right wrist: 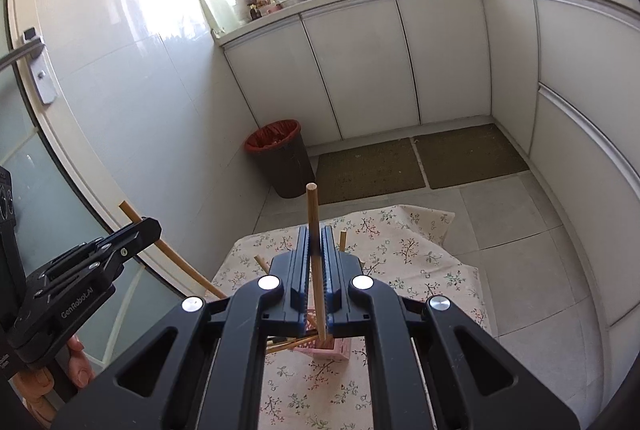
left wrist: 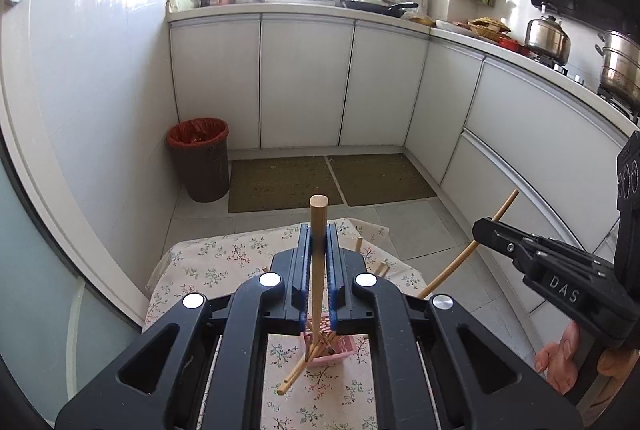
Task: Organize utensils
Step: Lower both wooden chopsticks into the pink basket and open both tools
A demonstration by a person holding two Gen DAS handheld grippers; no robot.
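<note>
Kitchen floor and a floral cloth (left wrist: 224, 262) lie below. Each gripper, left (left wrist: 319, 236) and right (right wrist: 316, 242), clamps one chopstick (left wrist: 318, 254) (right wrist: 314, 250) upright, lower tips over the pink holder (left wrist: 344, 348), which sits near, directly under both, equally close.

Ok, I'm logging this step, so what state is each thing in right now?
Left tool: shut on a round wooden chopstick.
Right tool: shut on a thinner wooden chopstick.
Pink plastic basket: upright on the floral tablecloth, chopsticks sticking out.
Loose chopsticks: lying on the cloth.
Brown bin with red liner: open.
</note>
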